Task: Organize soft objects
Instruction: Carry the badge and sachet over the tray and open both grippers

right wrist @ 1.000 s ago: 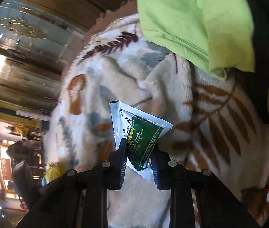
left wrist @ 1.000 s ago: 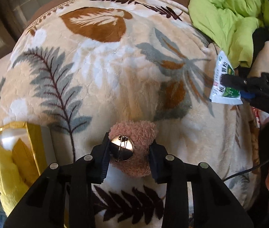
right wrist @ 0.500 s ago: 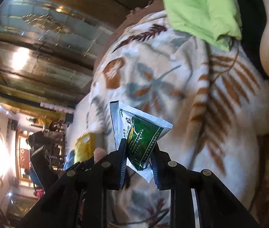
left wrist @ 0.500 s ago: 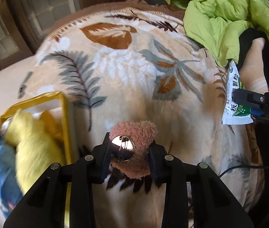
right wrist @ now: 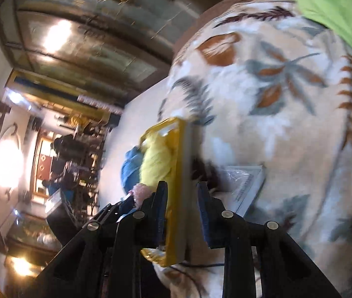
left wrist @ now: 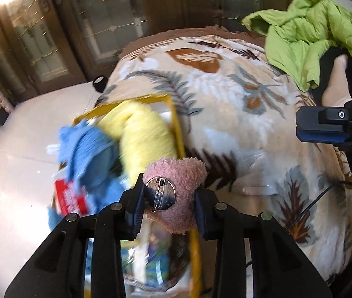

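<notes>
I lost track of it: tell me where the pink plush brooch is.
Left wrist view, bottom centre: the pink plush brooch sits in the left gripper, over the yellow-rimmed box.

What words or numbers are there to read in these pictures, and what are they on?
No text can be read here.
Red packet in the yellow box: white marks, too blurred to read.
Clear packet on the blanket: grey printed lines, too blurred to read.
Metal pin back on the pink plush in the left gripper: no writing shows.
</notes>
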Available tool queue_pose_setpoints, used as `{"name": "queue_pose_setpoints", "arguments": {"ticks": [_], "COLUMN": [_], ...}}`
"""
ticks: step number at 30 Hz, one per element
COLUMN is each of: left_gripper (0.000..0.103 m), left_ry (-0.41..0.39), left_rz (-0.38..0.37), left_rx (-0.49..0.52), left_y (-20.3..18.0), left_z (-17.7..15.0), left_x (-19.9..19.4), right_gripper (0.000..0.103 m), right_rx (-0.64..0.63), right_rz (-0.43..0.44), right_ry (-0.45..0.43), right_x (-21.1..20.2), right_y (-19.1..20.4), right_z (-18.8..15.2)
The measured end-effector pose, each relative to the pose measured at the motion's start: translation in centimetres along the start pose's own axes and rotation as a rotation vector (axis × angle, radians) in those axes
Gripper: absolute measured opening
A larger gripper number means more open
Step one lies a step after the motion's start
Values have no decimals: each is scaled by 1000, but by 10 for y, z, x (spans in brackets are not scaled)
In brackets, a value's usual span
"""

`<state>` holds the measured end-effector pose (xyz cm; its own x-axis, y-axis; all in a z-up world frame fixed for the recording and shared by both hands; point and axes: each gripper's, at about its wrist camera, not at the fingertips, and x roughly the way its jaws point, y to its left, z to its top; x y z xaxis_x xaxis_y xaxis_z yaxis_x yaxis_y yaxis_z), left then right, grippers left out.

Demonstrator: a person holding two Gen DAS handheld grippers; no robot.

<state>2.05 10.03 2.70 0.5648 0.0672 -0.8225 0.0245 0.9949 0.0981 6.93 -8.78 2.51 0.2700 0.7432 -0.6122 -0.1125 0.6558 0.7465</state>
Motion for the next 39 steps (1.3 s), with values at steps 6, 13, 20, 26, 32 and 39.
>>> {"name": "queue_pose_setpoints", "arguments": {"ticks": [6, 13, 20, 26, 32, 39], "left_gripper": [31, 31, 31, 31, 31, 32], "left_ry": [-21, -34, 3, 20, 28, 25], "left_rz": [45, 57, 32, 24, -5, -39], "left_rx": [-12, -3, -26, -30, -62, -192], "left_y": [15, 13, 18, 19, 33, 83], "left_z": [-9, -12, -15, -18, -20, -23], "left_x": [-5, -3, 4, 8, 3, -17], "right_gripper": [27, 65, 67, 66, 21, 14], "right_rx": [-60, -21, 94, -33, -218, -187], "right_rz": [-53, -191, -298, -344, -472, -281], "right_ry": [12, 44, 98, 113, 146, 70], "right_x": [13, 26, 49, 80, 95, 45], "right_y": [20, -13, -53, -33, -15, 8], "right_z": [-10, -10, -2, 1, -15, -13]}}
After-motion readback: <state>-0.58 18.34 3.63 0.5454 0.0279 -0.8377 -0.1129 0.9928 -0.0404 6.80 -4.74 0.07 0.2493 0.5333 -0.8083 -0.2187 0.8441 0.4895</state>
